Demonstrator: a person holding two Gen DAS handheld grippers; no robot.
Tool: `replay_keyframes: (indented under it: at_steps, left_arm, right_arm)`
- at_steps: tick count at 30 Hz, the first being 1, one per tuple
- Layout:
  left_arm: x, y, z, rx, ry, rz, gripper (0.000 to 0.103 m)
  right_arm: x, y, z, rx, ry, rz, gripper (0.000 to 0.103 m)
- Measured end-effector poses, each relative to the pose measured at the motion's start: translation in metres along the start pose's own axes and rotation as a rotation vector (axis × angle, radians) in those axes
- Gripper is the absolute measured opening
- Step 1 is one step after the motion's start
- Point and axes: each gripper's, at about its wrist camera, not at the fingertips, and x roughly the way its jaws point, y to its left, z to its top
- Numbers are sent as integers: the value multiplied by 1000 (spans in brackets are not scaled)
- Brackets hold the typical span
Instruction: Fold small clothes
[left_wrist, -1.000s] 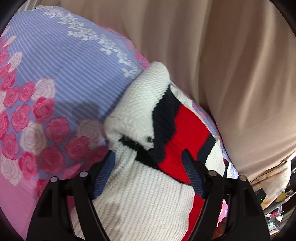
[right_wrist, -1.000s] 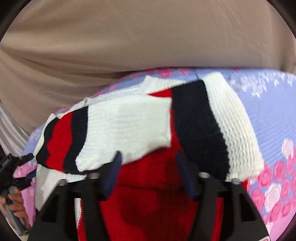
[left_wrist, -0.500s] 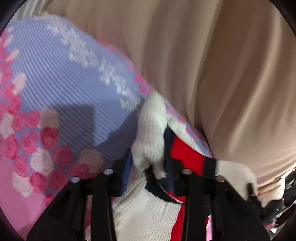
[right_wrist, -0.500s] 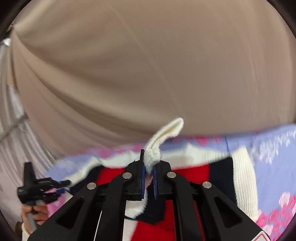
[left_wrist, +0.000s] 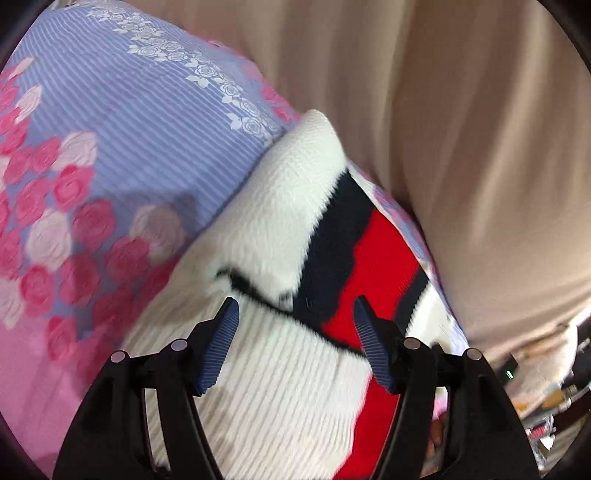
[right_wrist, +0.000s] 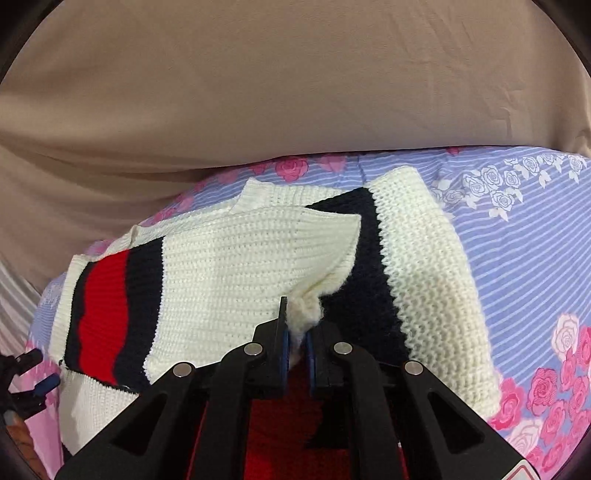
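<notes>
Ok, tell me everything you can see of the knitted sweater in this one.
The sweater is a chunky ribbed knit, mostly cream white with navy and red stripes. It lies partly folded on a floral bedsheet, one flap laid across the body, near the beige cloth behind. The right gripper is shut on a bunched white edge of that flap. The left gripper is open above the white ribbed part, its fingers on either side; whether they touch the knit is unclear.
</notes>
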Motion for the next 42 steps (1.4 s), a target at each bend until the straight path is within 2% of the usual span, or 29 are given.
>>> replay_keyframes:
  at_steps: [1,2,3,4,6,7,8,10,11,13,15,16,17,19,20,21,22,23,25,27,28,31,33,37,40,42]
  left_arm:
    - [3,-1,0,-14,-2,13,61]
    - [10,0,6,-25,-15,45,52]
    - [12,4,9,-20,-25,64,29]
    - [14,6,14,-16,-35,99,20]
    - [10,12,20,-36,-61,106,14]
    - [6,16,20,-40,-74,113,13]
    - [6,19,20,-37,-84,120,13]
    - [6,22,16,-10,-92,131,13]
    - [8,23,13,0,-77,129,13]
    - [8,20,4,32,-88,151,12]
    - [12,11,2,87,-114,189,12]
    - [11,9,-1,99,-121,195,12]
    - [11,9,-3,106,-127,194,12]
    - [11,7,-7,126,-137,197,13]
    - [11,6,-9,140,-143,203,13]
    - [10,3,-14,163,-159,217,14]
    - [24,-6,-26,180,-171,227,14]
    - [25,-8,-29,197,-183,234,14]
    - [26,-9,-36,215,-212,239,14]
    - [36,1,-37,225,-239,240,15]
    - [36,0,-42,236,-252,244,15]
    - [43,-2,-45,254,-269,255,15]
    - [43,7,-45,249,-269,241,16]
    - [35,13,-45,243,-269,216,16]
    - [29,11,-46,246,-270,218,16]
    - [28,11,-46,248,-270,220,16]
  right_arm:
    - [-3,3,4,1,-15,3,7]
    - [-12,6,7,2,-34,22,7]
    - [-24,6,9,3,-68,75,7]
    - [-39,6,9,1,-109,152,7]
    - [-68,0,5,2,-204,284,6]
    - [-70,-6,3,8,-219,278,6]
    - [-60,-12,0,12,-186,220,6]
    - [-1,-26,-9,-5,29,-24,5]
    - [12,-32,-18,3,60,-51,4]
    - [-9,-25,-18,0,-18,-12,5]
    - [-36,-19,-17,2,-112,85,5]
    - [-42,-20,-18,-9,-147,79,5]
    - [-32,-22,-19,-24,-120,27,5]
    - [5,-30,-28,-51,11,-73,5]
    - [-1,-30,-30,-54,-36,-60,4]
    - [-9,-27,-29,-57,-27,-66,5]
    - [-18,-25,-28,-37,-46,-77,10]
    - [-26,-21,-25,-20,-72,-87,20]
    - [-43,-5,-21,-38,-138,-108,23]
    - [-50,26,-9,-103,-163,-60,30]
    - [-48,44,-5,-144,-159,-22,38]
    - [-21,117,6,-301,-116,116,52]
    - [6,161,7,-394,-85,157,58]
    - [59,218,0,-511,-40,125,59]
    - [96,232,3,-533,9,86,60]
    - [106,231,6,-517,12,104,60]
